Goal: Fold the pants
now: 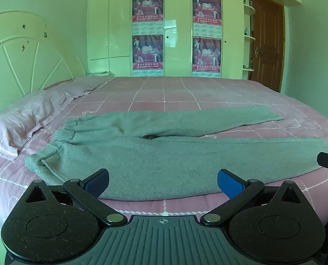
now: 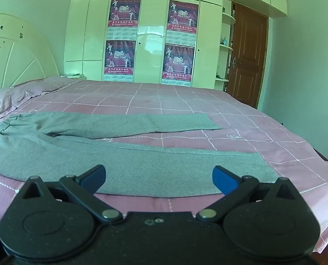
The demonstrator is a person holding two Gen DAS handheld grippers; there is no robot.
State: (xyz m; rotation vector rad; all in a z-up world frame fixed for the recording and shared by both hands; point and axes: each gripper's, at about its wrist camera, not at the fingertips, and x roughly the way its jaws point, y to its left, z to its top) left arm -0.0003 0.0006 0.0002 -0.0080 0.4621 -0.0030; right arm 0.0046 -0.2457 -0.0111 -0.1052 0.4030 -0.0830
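Your L gripper [image 1: 162,183] is spread wide, nothing between its blue pads [image 1: 229,182]; it hovers at the near edge of the pants [image 1: 155,161], by the hip/waist section. Your R gripper [image 2: 158,180] is likewise agape and empty, over the near leg, close to its cuff. Pants: grey, laid flat across the pink checked bed [image 1: 179,92], waistband [image 1: 62,135] toward the pillows [image 1: 29,119] at left, both legs running right in a narrow V w/ a strip of sheet between them. Far leg lies well apart from both grippers. Background: white headboard [image 1: 20,61], wardrobe [image 1: 179,33] w/ four posters, brown door [image 1: 266,44].
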